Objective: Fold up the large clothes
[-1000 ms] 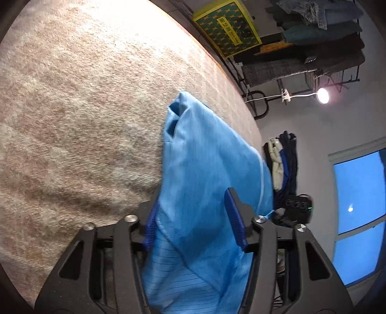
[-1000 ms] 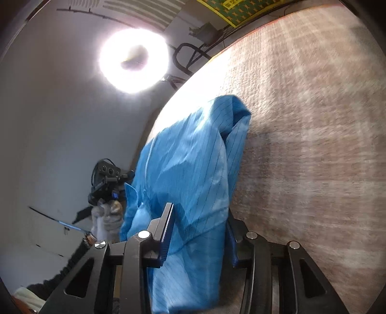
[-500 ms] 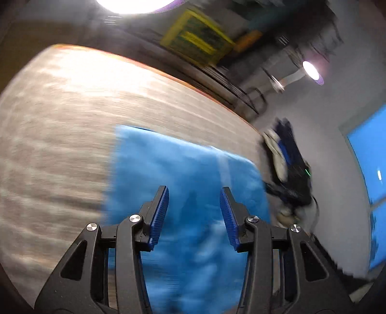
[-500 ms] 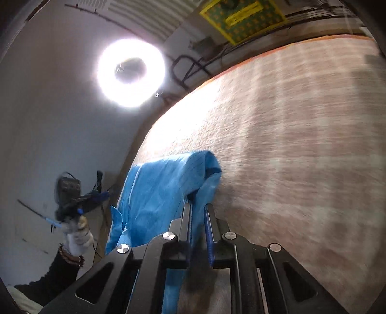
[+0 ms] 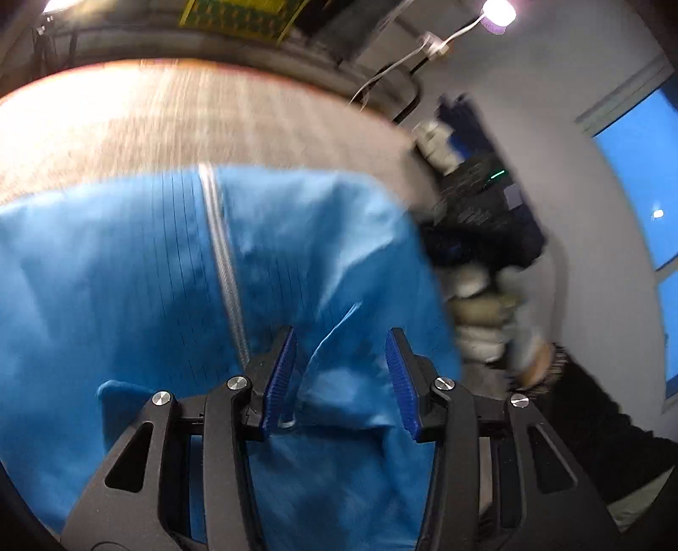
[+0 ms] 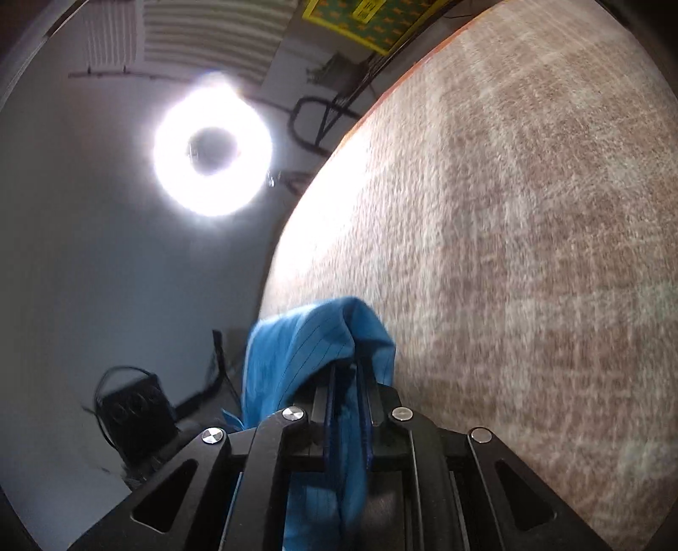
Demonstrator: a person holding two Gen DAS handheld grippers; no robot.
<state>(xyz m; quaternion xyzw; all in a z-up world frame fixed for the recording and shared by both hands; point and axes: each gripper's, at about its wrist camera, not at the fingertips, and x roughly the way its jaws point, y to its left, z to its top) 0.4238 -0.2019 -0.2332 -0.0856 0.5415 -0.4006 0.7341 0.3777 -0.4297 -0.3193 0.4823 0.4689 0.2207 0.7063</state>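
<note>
A bright blue garment (image 5: 127, 275) with thin dark lines and a pale zipper strip (image 5: 220, 254) lies spread on the beige carpeted table (image 5: 169, 118). My left gripper (image 5: 339, 339) hovers over it near its right edge. Its jaws stand apart, with a loose fold under them and nothing pressed by the pads. In the right wrist view my right gripper (image 6: 348, 368) is shut on a bunched fold of the garment (image 6: 305, 339) at the table's left edge (image 6: 296, 220). A gloved hand (image 5: 479, 318) with a dark sleeve shows at the right of the left wrist view.
A bright ring light (image 6: 212, 144) stands off the table's left side, above a dark device (image 6: 135, 407). A yellow-green box (image 5: 241, 17) sits beyond the far edge. A small lamp (image 5: 500, 12) and a blue window (image 5: 644, 169) are on the right wall.
The right gripper's jaws have closed on the garment's fold. The left gripper has let go of the bunched cloth, rolled and swept sideways; the garment now lies spread beneath it.
</note>
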